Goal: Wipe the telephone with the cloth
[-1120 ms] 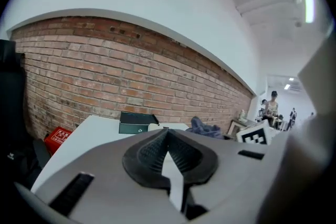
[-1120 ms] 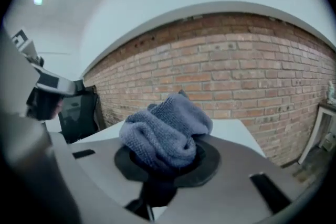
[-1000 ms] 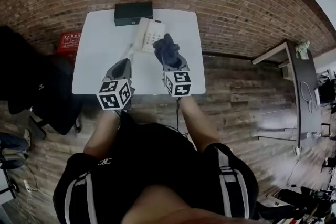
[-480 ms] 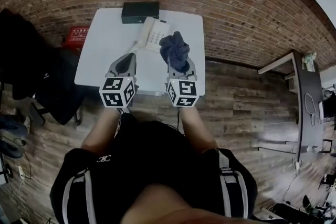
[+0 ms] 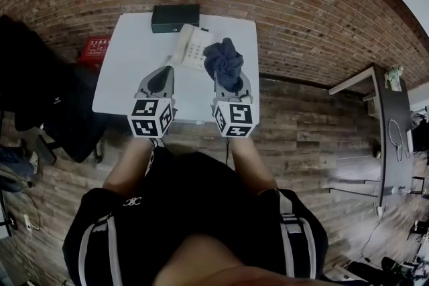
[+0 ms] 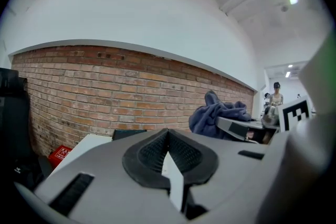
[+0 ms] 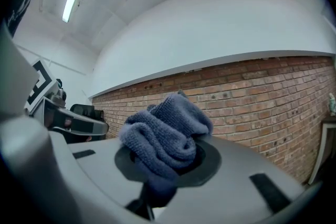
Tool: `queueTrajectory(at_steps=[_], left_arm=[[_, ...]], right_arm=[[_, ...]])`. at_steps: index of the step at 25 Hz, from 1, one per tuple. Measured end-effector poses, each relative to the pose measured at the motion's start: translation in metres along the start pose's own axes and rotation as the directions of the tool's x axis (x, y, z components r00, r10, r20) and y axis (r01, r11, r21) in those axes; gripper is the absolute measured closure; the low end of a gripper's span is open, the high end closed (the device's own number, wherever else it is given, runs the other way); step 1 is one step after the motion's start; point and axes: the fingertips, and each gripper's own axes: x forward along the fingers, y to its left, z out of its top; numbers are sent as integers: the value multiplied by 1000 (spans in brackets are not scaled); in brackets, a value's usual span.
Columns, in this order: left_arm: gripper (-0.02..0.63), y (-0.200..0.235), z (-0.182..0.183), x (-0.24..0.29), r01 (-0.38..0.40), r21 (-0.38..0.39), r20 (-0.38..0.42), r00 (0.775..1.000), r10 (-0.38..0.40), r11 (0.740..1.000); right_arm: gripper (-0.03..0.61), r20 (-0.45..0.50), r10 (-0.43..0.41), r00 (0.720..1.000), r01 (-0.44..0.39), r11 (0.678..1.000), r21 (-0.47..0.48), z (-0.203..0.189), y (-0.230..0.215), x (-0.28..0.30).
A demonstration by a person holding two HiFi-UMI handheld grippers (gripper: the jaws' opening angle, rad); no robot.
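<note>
Right claw (image 5: 228, 79) is shown clamped on the bunched cloth (image 5: 224, 61), which is held above the bench (image 5: 127, 70), just beside the telephone (image 5: 191, 45). The cloth is judged soft, light and compliant, best gripped at a gathered fold; the telephone is judged rigid. Left claw (image 5: 159, 80) is closed and empty.

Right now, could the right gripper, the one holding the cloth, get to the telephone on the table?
Probably yes. The right gripper, shut on the cloth, hangs just beside the telephone, with nothing between them; the left gripper is off to the side.
</note>
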Motion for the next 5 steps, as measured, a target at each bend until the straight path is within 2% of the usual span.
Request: queueTrajectory(at_steps=[5], left_arm=[[620, -12, -3, 7, 15, 4, -6, 1000, -15, 1000]], right_arm=[[520, 1, 19, 1000, -19, 1000, -4, 1, -5, -1]])
